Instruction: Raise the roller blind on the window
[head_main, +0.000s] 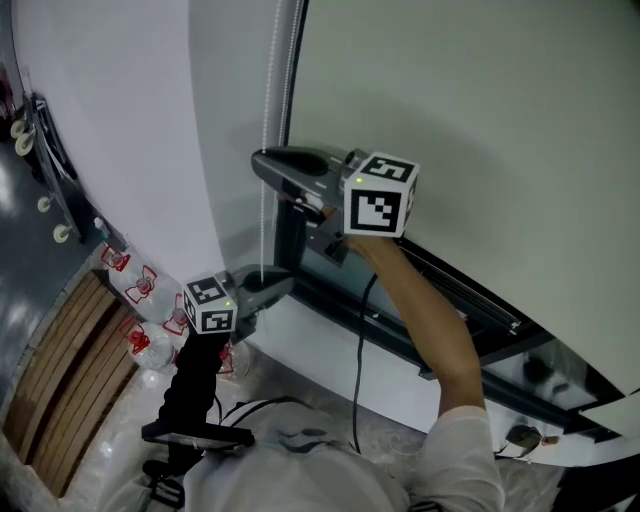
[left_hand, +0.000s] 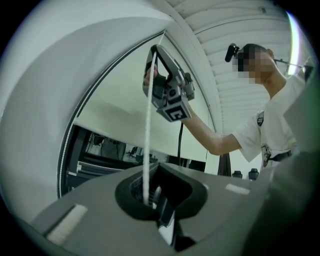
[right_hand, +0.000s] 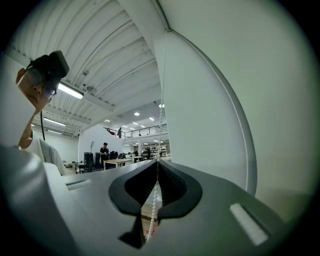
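Left gripper (head_main: 265, 288) and right gripper (head_main: 262, 162) both clenched on the bead chain (head_main: 263, 220).
It hangs along the window's (head_main: 440, 288) left edge beside the roller blind (head_main: 480, 120), right gripper above left; the blind covers most of the window, its lowest strip bare.

Left gripper (head_main: 282, 284): dark grey two-jaw body, black handle (head_main: 195, 385), white cube (head_main: 210, 306) printed with black square markers. Right gripper (head_main: 264, 162): matching grey body and marker cube, black cable (head_main: 358, 350) attached. Person: white short-sleeved shirt (left_hand: 277, 115), black head camera (left_hand: 232, 50).
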